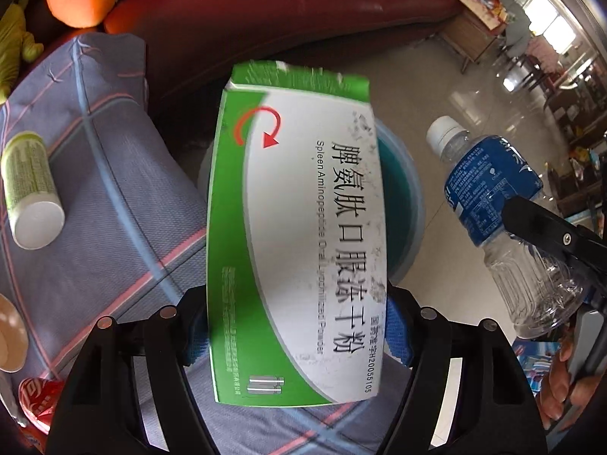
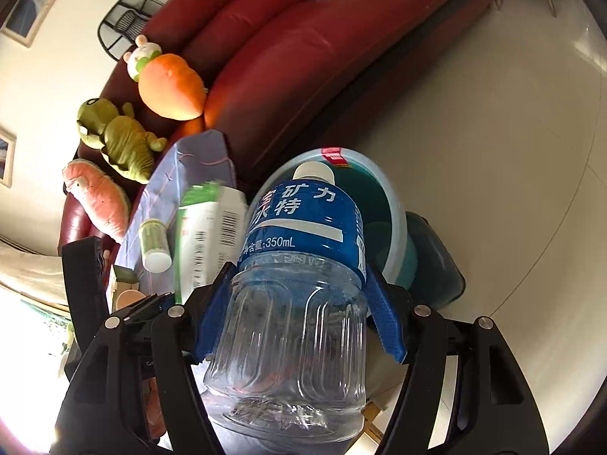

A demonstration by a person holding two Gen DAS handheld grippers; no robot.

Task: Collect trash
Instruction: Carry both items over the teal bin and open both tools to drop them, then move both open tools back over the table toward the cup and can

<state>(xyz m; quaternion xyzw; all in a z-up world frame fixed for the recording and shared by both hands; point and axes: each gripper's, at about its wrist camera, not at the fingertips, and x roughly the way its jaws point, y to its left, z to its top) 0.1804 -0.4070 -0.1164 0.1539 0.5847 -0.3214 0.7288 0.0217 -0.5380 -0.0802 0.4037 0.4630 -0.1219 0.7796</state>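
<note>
My left gripper is shut on a green and white medicine box, which stands up between the blue pads above a light blue bin with a teal inside. My right gripper is shut on an empty clear water bottle with a blue label and white cap, tilted toward the same bin. In the left wrist view the bottle shows at the right, with a black finger across it. In the right wrist view the medicine box appears blurred at the left of the bottle.
A table under a blue-grey plaid cloth carries a small green and white bottle on its side, a red can and a bowl. A dark red sofa with plush toys stands behind. Pale floor tiles lie at the right.
</note>
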